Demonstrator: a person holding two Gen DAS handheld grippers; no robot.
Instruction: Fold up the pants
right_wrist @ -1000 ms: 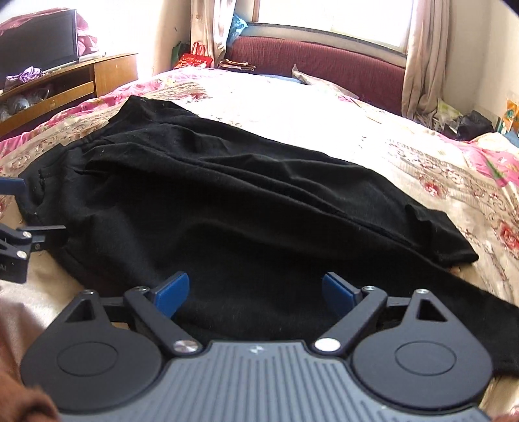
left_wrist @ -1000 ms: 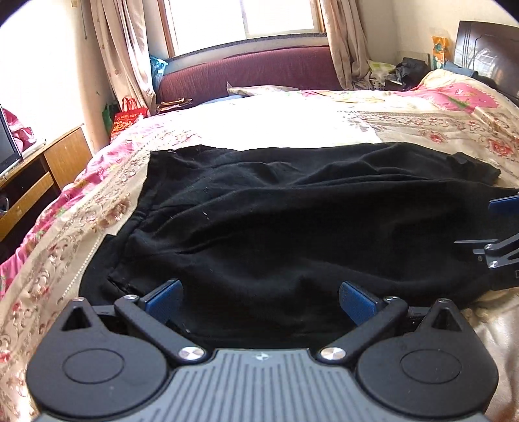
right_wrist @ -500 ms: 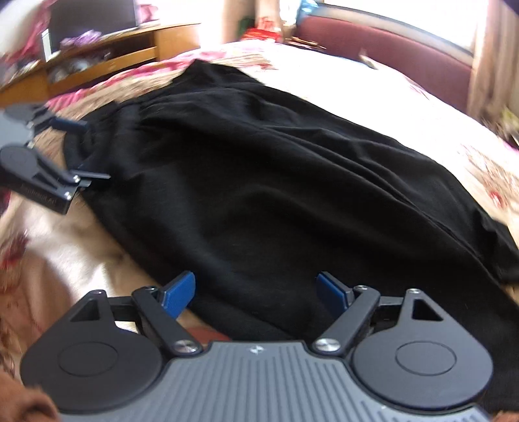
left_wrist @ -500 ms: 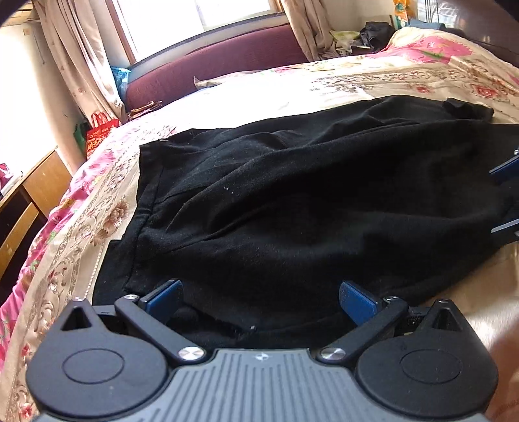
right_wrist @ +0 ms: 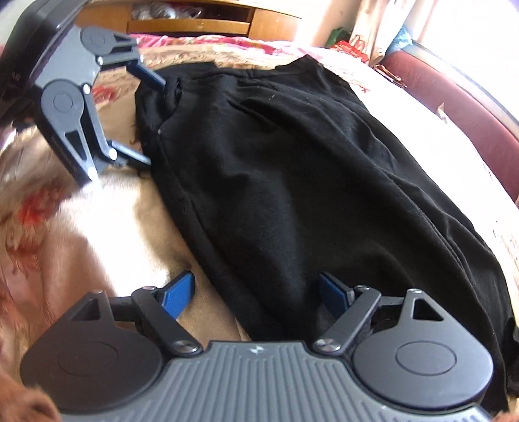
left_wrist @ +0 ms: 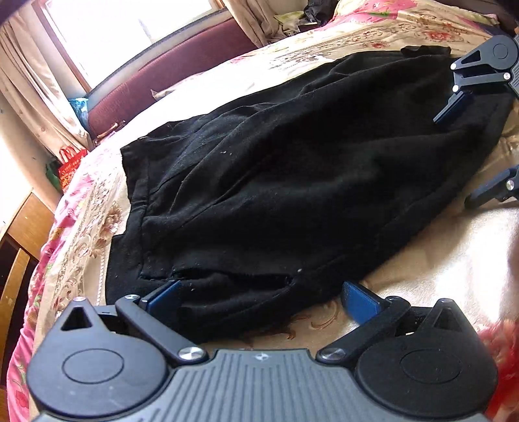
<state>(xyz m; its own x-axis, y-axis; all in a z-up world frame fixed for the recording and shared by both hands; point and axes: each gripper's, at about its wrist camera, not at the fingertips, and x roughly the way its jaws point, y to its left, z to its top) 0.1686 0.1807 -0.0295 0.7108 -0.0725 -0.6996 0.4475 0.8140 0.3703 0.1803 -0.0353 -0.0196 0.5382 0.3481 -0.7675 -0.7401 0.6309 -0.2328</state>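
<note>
Black pants (left_wrist: 292, 178) lie spread across a floral bedspread (left_wrist: 421, 259), waistband to the left in the left wrist view. My left gripper (left_wrist: 261, 298) is open, low over the near waist corner, one blue pad on the cloth and the other over bare bedspread. The right wrist view shows the left gripper (right_wrist: 150, 120) at the upper left, its jaws apart on either side of the pants' (right_wrist: 292, 162) edge. My right gripper (right_wrist: 256, 292) is open and straddles the near edge of the leg, and its pads do not press on the cloth. It also shows as the right gripper (left_wrist: 460, 155) at that frame's right edge.
A maroon sofa (left_wrist: 181, 74) runs under the window beyond the bed. A wooden cabinet (right_wrist: 194, 22) stands beside the bed, with a red bag (left_wrist: 69, 162) on the floor near the curtains. Bare bedspread (right_wrist: 113, 227) lies in front of the pants.
Both grippers have rolled and dropped closer to the pants' near edge. Each now looms larger in the other's view. Both jaws have stayed apart, and the pants have not moved.
</note>
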